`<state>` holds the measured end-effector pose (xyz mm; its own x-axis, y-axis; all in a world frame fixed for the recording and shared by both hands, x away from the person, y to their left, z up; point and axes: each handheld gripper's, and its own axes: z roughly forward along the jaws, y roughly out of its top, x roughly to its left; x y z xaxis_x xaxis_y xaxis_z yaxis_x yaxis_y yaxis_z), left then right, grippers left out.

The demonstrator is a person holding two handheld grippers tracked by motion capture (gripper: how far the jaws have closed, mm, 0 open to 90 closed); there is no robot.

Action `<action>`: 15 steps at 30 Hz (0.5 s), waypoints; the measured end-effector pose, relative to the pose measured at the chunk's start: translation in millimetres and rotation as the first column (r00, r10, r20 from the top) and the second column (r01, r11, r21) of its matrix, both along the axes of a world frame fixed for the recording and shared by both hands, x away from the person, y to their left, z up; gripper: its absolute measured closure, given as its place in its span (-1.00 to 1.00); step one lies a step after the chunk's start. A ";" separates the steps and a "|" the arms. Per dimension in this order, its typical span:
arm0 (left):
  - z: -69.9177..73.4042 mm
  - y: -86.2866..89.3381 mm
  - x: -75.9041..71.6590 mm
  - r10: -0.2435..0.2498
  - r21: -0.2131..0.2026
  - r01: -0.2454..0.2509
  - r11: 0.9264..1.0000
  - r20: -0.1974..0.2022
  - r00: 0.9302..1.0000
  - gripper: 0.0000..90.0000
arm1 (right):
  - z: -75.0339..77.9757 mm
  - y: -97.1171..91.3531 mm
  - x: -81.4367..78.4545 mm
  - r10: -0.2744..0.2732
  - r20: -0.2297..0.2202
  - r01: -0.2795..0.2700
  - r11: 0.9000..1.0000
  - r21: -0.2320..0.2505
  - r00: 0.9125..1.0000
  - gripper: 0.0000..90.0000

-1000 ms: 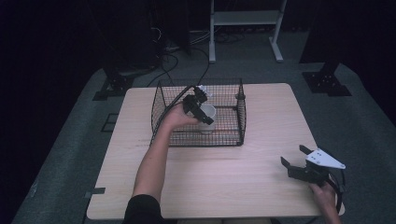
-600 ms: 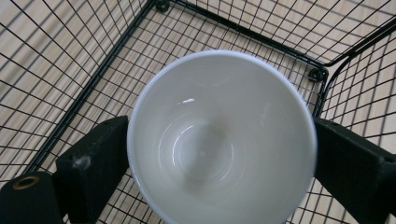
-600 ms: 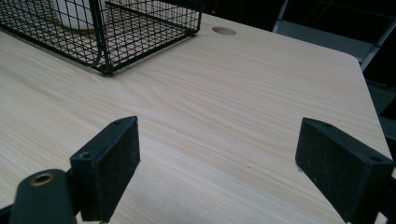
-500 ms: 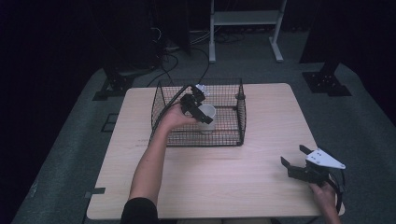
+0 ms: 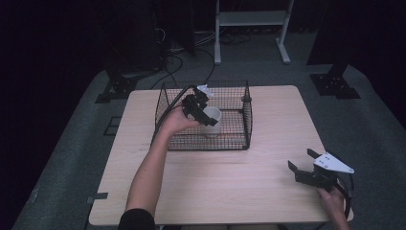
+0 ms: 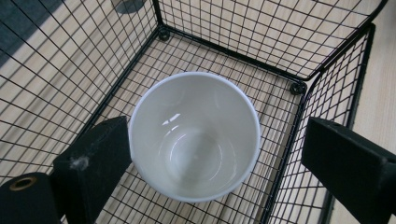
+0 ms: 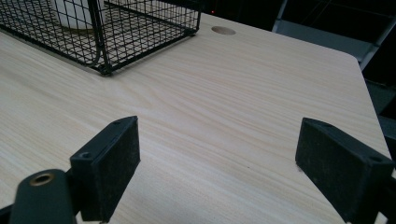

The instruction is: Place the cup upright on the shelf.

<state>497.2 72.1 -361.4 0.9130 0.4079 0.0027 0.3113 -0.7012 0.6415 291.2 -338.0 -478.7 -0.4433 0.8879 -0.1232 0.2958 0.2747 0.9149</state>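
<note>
Now the white cup stands upright on the floor of the wire basket, at about 12 o'clock from the person. Left gripper above it: jaws just been opening, spread clear of the rim, presumably a release. Right gripper wide open, empty, parked at 4 o'clock.

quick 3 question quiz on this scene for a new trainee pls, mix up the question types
1. True or false: the white cup stands upright inside the wire basket.
2. Multiple choice: the left gripper is A) clamped on the cup's rim, B) open with the cup between its jaws, C) resting on bare table.
3. Short answer: what lies between the jaws of the right gripper?

Key:
1. True; the cup's mouth faces up and its base sits on the basket floor.
2. B; the jaws have just been opening and the right-hand one stands clear of the cup.
3. Nothing but the wooden table; that gripper is open.
</note>
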 end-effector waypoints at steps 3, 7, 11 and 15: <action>2.3 2.9 -3.5 0.005 0.000 -0.005 1.000 0.005 1.000 -0.83 | 0.0 0.0 0.1 0.000 0.001 0.000 1.000 0.000 1.000 -0.71; 3.4 10.1 -8.1 0.022 -0.014 -0.022 1.000 0.017 1.000 -0.83 | 0.0 -0.1 0.0 0.000 0.000 0.000 1.000 0.001 1.000 -0.71; 4.8 14.8 -15.3 0.028 -0.025 -0.028 0.999 0.030 0.999 -0.83 | -0.1 -0.3 0.4 -0.002 0.001 0.002 1.000 0.000 1.000 -0.71; 7.2 21.8 -21.6 0.035 -0.050 -0.032 0.998 0.044 0.998 -0.83 | -0.3 0.2 0.5 -0.004 -0.002 0.004 1.000 -0.003 1.000 -0.71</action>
<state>475.6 93.9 -354.2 0.8982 0.4389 0.0228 0.3041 -0.6582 0.6887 291.7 -337.8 -479.0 -0.4397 0.8894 -0.1248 0.2993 0.2761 0.9133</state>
